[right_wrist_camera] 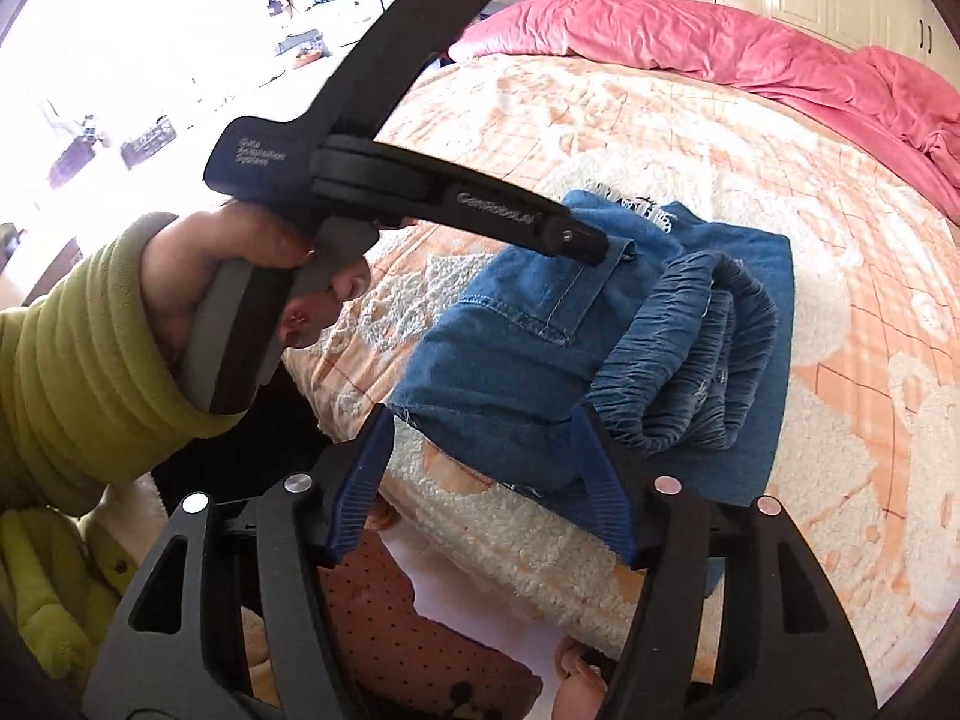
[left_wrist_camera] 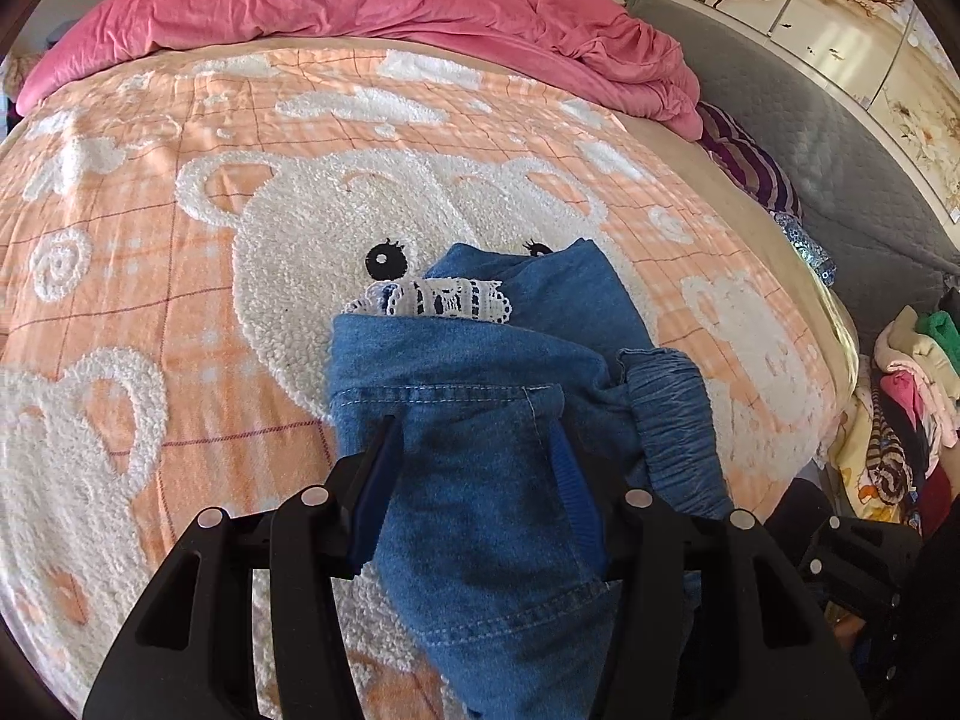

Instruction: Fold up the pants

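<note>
Blue denim pants (left_wrist_camera: 456, 372) lie folded into a thick bundle on the orange bear blanket (left_wrist_camera: 180, 300), with white lace trim (left_wrist_camera: 444, 297) at the far end and the gathered elastic waistband (left_wrist_camera: 672, 414) on the right. My left gripper (left_wrist_camera: 471, 426) is shut on the bundle by the pocket seam. In the right wrist view the left gripper (right_wrist_camera: 591, 246) comes in from the left, held by a hand (right_wrist_camera: 240, 264) in a green sleeve. My right gripper (right_wrist_camera: 480, 420) stands open at the near edge of the pants (right_wrist_camera: 510, 348), its right finger beside the waistband (right_wrist_camera: 690, 360).
A crumpled pink duvet (left_wrist_camera: 360, 0) lies across the far end of the bed. Right of the bed are a grey quilted headboard (left_wrist_camera: 810, 138) and a pile of clothes (left_wrist_camera: 912, 390). The bed's edge and a dotted floor mat (right_wrist_camera: 420, 630) lie below my right gripper.
</note>
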Demonstrator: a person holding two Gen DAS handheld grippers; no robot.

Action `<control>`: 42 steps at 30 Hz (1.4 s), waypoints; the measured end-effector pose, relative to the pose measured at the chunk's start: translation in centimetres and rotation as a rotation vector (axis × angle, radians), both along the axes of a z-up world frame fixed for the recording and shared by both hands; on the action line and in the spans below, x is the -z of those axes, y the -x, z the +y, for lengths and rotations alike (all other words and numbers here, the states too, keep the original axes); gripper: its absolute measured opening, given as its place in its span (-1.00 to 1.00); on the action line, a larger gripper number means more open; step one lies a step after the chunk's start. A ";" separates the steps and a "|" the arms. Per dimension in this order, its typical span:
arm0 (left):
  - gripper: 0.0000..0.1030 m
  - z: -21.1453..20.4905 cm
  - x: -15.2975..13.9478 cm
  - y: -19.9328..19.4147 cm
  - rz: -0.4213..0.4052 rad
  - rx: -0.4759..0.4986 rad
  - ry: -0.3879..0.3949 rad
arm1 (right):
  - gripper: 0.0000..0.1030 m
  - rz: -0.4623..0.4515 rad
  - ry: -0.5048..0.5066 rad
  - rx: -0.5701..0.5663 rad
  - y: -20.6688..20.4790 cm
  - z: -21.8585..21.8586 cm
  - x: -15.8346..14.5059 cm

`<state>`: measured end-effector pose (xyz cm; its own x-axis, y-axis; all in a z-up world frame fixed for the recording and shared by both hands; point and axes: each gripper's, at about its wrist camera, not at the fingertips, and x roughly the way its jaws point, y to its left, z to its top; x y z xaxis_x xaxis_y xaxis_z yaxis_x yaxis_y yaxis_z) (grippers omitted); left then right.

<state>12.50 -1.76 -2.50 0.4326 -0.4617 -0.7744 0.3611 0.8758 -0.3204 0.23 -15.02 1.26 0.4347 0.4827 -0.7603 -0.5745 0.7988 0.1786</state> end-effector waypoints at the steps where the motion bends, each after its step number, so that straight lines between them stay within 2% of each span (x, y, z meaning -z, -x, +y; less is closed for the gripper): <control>1: -0.03 0.2 -0.2 0.2 -0.006 -0.003 0.002 | 0.09 -0.003 0.001 0.001 0.1 0.1 0.2; 7: 0.05 1.5 -1.5 1.5 -0.030 -0.022 0.010 | 0.29 -0.059 -0.007 0.042 0.4 -0.7 -1.1; 10: 0.40 2.1 -2.4 2.3 -0.053 -0.039 0.008 | 0.41 -0.095 -0.012 0.104 0.1 -2.3 -2.0; 12: 0.42 2.4 -2.8 3.0 -0.068 -0.046 0.005 | 0.58 -0.116 -0.006 0.155 -0.1 -3.5 -2.5; 20: 0.75 2.9 -4.2 5.2 -0.146 -0.087 -0.034 | 0.61 -0.147 0.033 0.353 -2.5 -8.2 -2.8; 25: 0.83 2.4 -3.3 5.4 -0.130 -0.115 -0.057 | 0.62 -0.099 0.050 0.397 -4.6 -9.7 -1.2; 34: 0.88 1.1 0.2 4.5 -0.052 -0.131 -0.099 | 0.62 0.062 -0.014 0.408 -8.4 -10.5 2.9; 38: 0.88 0.7 1.5 4.0 -0.027 -0.137 -0.086 | 0.48 0.112 -0.040 0.398 -9.7 -10.2 4.2; 40: 0.88 0.6 2.0 3.7 -0.012 -0.139 -0.074 | 0.32 0.134 -0.058 0.383 -10.3 -9.9 4.8; 42: 0.88 0.5 2.5 3.4 0.006 -0.144 -0.055 | 0.04 0.157 -0.073 0.378 -10.8 -9.8 5.5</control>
